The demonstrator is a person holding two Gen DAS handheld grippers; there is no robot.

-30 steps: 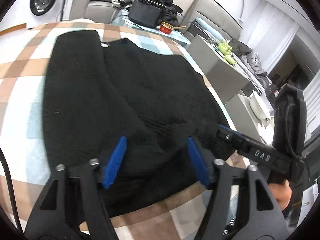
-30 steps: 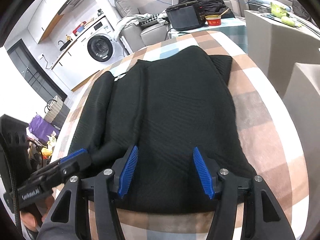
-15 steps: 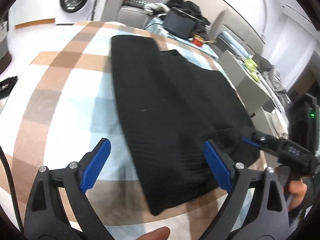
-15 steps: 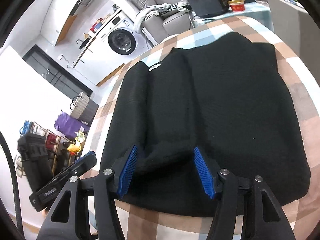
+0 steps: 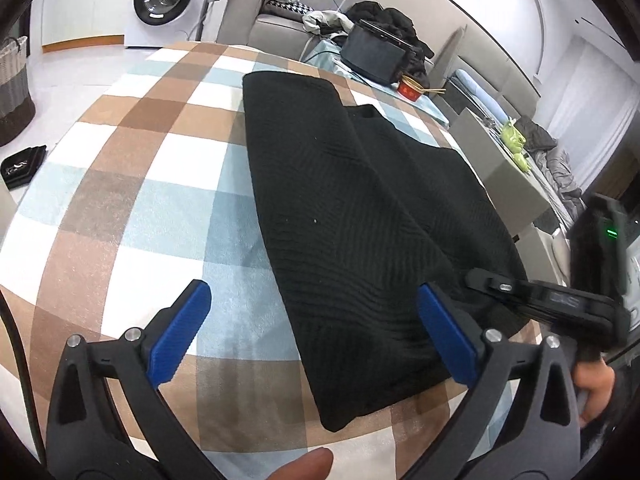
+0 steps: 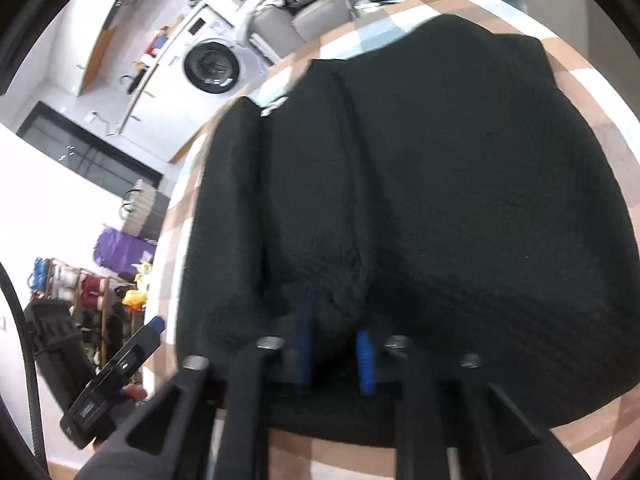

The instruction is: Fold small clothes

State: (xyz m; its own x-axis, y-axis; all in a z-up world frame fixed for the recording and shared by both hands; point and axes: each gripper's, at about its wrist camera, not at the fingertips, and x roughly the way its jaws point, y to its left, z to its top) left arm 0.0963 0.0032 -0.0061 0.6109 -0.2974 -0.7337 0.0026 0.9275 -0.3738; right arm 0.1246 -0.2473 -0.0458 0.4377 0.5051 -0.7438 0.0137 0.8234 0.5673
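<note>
**Mia:** Where is the right gripper?

**Ben:** Down at the near edge of the black sweater. Its blue fingers are close together, and a bunch of black knit is squeezed between them. So it is holding the sweater.

**Mia:** And the left gripper?

**Ben:** Its blue fingers are spread wide with nothing in them. It hangs above the near left corner of the sweater. One finger is over the checked tablecloth and the other is over the knit.

**Mia:** Where is the sweater?

**Ben:** Flat on the tablecloth, with one long side already folded in.

**Mia:** What could go wrong?

**Ben:** I think the right one only has a small, thick bunch. If it pulls, the knit could slip out, or drag the whole sweater and mess up the neat fold. And only one corner is held, so the hem could lift crooked.

**Mia:** Do both cameras show the same things?

**Ben:** No. The right camera shows the pinch up close. The left camera hides the pinch, but it shows the sweater's long folded edge and the bare cloth beside it.
</note>
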